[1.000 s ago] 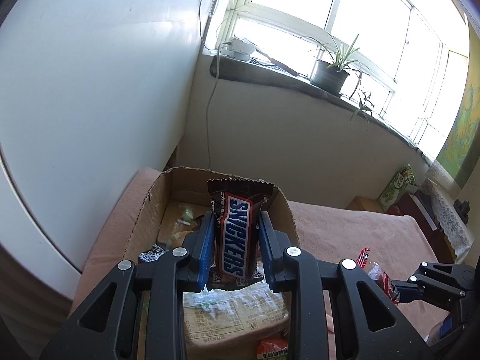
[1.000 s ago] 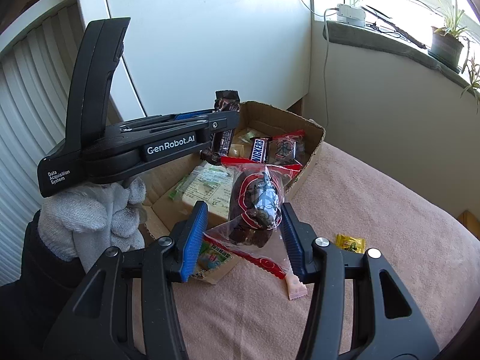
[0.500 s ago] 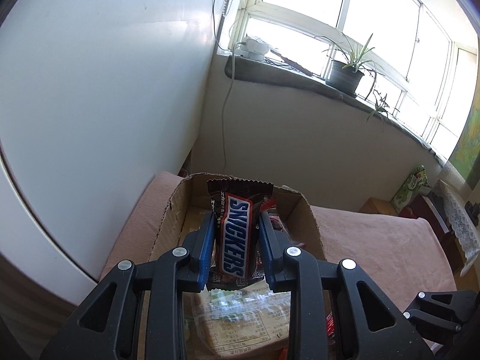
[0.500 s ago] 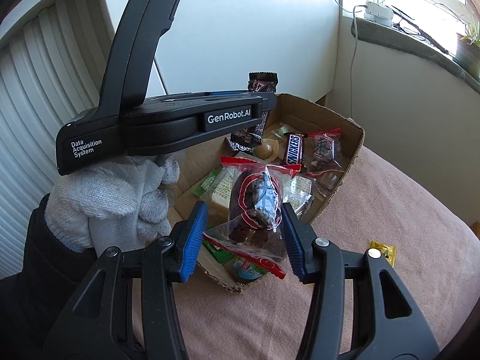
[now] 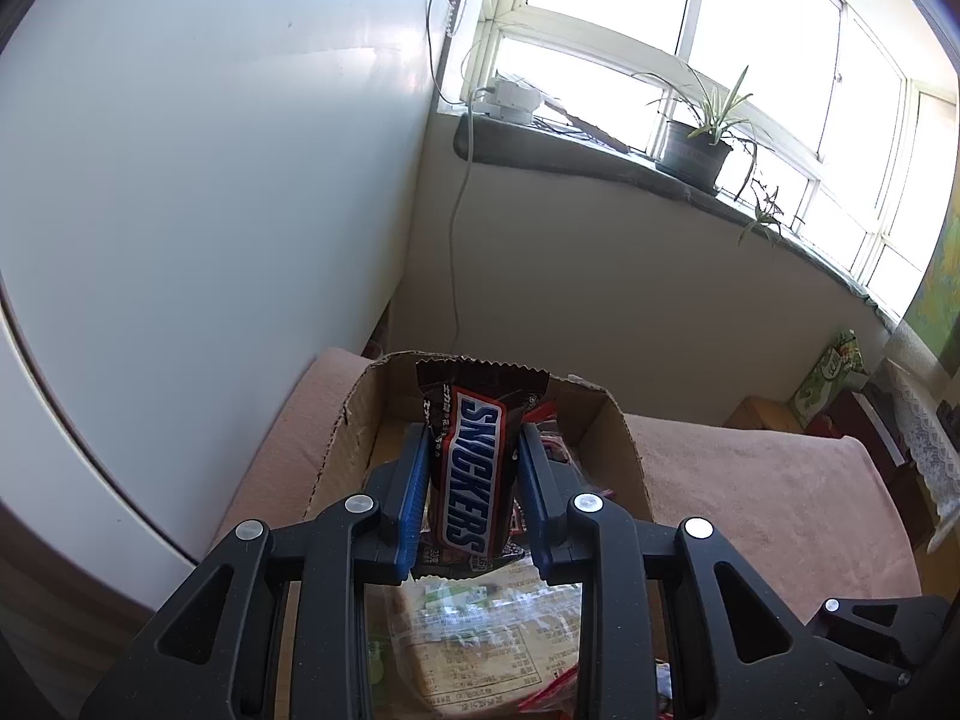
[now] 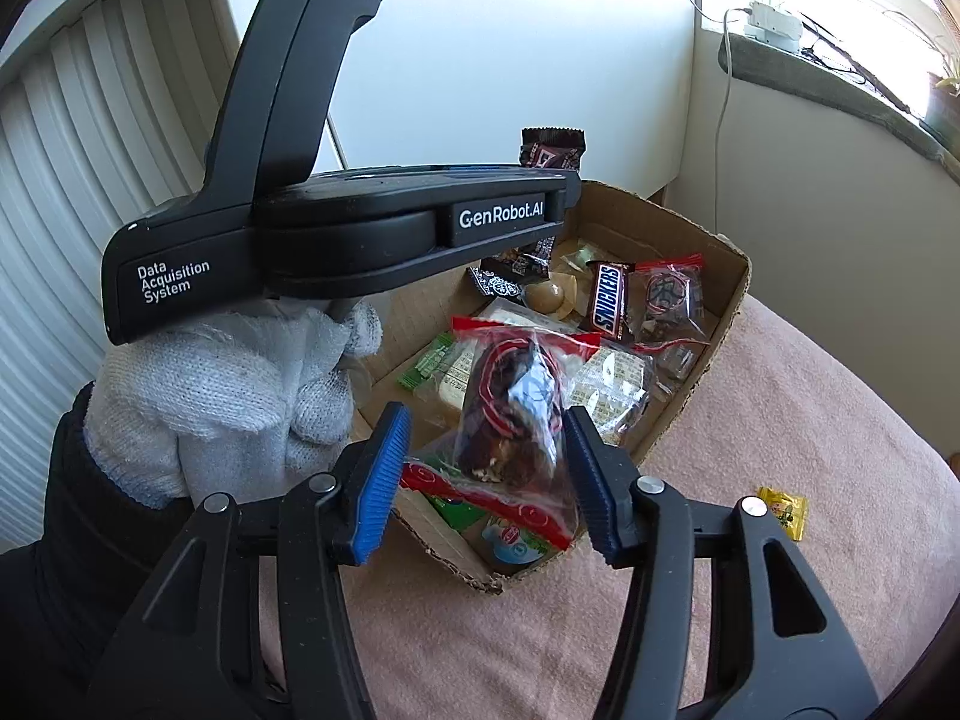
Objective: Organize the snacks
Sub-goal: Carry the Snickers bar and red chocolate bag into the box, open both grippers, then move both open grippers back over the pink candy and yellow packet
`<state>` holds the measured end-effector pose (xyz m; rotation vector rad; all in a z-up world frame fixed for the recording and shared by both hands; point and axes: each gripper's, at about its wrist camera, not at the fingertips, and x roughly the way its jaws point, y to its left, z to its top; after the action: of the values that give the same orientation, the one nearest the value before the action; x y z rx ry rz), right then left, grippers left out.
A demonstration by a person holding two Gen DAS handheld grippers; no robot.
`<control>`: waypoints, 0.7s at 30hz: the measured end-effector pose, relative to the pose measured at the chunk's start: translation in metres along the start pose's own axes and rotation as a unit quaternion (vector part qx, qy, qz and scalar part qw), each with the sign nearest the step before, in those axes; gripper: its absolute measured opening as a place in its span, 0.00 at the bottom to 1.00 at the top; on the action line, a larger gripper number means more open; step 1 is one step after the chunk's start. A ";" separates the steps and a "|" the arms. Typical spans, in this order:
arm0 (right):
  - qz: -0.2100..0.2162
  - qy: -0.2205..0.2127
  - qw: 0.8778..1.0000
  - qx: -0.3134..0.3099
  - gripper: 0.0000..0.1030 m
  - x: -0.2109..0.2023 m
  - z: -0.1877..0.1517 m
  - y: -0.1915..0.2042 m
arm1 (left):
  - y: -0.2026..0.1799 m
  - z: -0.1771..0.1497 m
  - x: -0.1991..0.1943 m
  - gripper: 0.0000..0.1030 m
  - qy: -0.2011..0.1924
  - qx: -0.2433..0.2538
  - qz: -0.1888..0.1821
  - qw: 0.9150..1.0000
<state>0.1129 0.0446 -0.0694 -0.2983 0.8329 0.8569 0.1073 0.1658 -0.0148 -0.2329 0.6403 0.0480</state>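
In the left wrist view, the black left gripper (image 5: pixel 471 483) clamps a brown Snickers bar (image 5: pixel 474 468) upright at frame centre, long axis vertical, above the open brown cardboard box (image 5: pixel 336 450). In the right wrist view, a white-gloved hand (image 6: pixel 228 396) at left carries the unit marked "GenRobot.AI"; the right gripper (image 6: pixel 486 468), jaws opening, straddles a clear red-trimmed bag of dark snacks (image 6: pixel 510 414) standing over the box's near edge; a small yellow candy (image 6: pixel 782 511) lies lower right on the pink cloth (image 6: pixel 810 408).

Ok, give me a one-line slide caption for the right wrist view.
Right claw opening around a clear bag of dark snacks over the cardboard box; left claw grips a Snickers bar.
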 end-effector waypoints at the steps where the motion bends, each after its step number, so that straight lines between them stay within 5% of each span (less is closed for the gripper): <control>1: -0.002 -0.001 1.000 -0.002 0.60 0.000 0.000 0.000 | 0.000 0.000 0.001 0.27 0.002 0.000 0.001 1.000; 5: -0.008 -0.007 1.000 -0.005 0.72 -0.007 0.001 0.007 | 0.002 0.000 -0.001 0.52 -0.004 -0.005 0.010 1.000; 21: -0.019 -0.002 1.000 0.002 0.72 -0.016 -0.004 -0.002 | 0.000 0.001 -0.003 0.52 -0.007 0.002 0.013 1.000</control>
<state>0.1060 0.0327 -0.0607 -0.3083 0.8227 0.8191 0.1054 0.1664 -0.0129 -0.2212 0.6289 0.0735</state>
